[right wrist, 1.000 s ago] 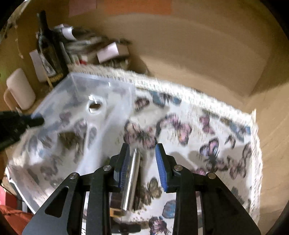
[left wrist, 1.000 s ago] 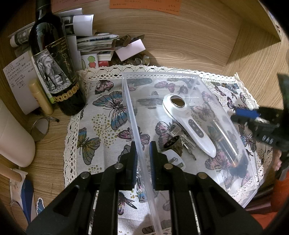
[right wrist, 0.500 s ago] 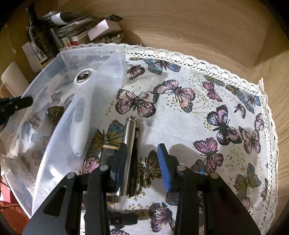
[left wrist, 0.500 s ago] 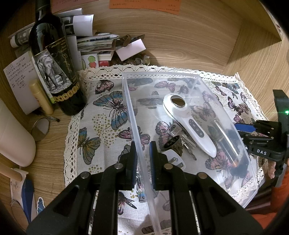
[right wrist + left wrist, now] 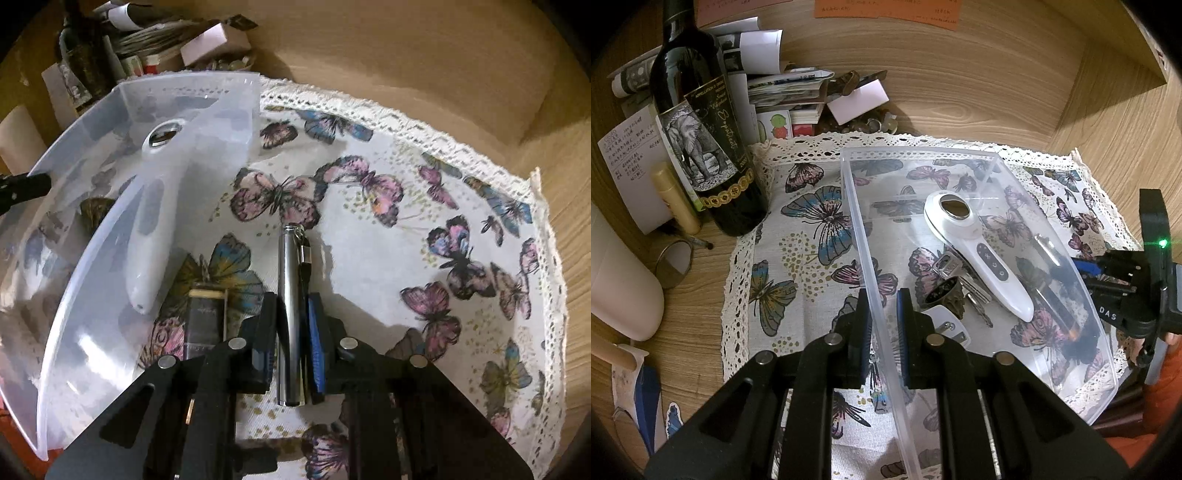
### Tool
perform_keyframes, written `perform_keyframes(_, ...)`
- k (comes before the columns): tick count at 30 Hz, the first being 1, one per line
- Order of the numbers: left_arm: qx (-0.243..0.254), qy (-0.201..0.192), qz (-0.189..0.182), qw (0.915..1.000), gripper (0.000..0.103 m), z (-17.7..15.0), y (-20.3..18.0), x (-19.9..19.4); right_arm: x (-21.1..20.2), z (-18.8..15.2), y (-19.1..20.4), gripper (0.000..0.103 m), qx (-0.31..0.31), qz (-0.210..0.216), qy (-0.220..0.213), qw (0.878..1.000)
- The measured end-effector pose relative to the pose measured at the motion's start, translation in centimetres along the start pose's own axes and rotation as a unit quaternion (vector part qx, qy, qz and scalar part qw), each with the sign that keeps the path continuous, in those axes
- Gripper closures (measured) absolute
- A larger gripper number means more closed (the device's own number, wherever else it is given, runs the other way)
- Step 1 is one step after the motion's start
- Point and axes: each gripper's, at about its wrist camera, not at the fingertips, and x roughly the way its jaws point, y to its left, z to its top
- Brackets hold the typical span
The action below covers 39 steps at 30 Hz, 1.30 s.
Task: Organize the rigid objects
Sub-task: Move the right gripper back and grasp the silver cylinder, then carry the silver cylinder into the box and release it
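My right gripper (image 5: 291,328) was clamped on the silver pen (image 5: 291,314); my left gripper (image 5: 882,317) pinched the clear bin (image 5: 1027,192) wall. Next, I judged, came lifting the pen over the rim.

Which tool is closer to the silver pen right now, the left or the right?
Right. The right tool has its fingers closed on the silver pen on the cloth beside the plastic bin. The left tool grips the bin's opposite wall.

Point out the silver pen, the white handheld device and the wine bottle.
silver pen (image 5: 290,295): right wrist view, mid barrel.
white handheld device (image 5: 991,264): left wrist view, button panel.
wine bottle (image 5: 701,147): left wrist view, elephant label.
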Motion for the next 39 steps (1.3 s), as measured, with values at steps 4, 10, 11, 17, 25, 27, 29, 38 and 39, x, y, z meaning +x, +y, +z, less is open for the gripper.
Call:
perform_keyframes(4,0.000,0.000,0.000,1.0000,0.092,0.0,0.1,0.0,-1.1,0.9,-0.4,0.088,0.009,0.005,-0.022,1.000)
perform_keyframes(10,-0.001,-0.001,0.000,1.0000,0.092,0.0,0.1,0.0,-4.5,3.0,0.0,0.094,0.009,0.015,-0.085,0.996)
perform_keyframes(11,0.000,0.000,0.000,1.0000,0.092,0.0,0.1,0.0,-5.2,3.4,0.2,0.094,0.005,0.015,-0.097,0.995)
perform_keyframes(17,0.000,-0.001,-0.001,1.0000,0.092,0.0,0.1,0.1,-5.9,3.8,0.8,0.094,-0.011,0.008,-0.096,0.995)
perform_keyframes(25,-0.001,-0.001,-0.001,1.0000,0.092,-0.1,0.1,0.1,-0.7,1.3,0.5,0.087,-0.002,0.023,0.000,1.000)
perform_keyframes(27,0.000,-0.001,-0.001,1.0000,0.092,-0.1,0.1,0.0,0.1,0.9,0.3,0.085,0.003,0.023,0.008,1.000)
perform_keyframes(29,0.000,-0.001,0.000,1.0000,0.092,-0.1,0.1,0.1,0.6,0.7,0.2,0.085,0.004,0.022,0.009,1.000)
perform_keyframes(38,0.000,-0.001,-0.001,1.0000,0.092,-0.1,0.1,0.0,-1.9,2.2,0.3,0.089,0.007,0.017,-0.040,0.999)
perform_keyframes(39,0.000,-0.001,0.000,1.0000,0.092,-0.1,0.1,0.1,-2.5,2.5,0.5,0.089,0.007,0.019,-0.051,0.999)
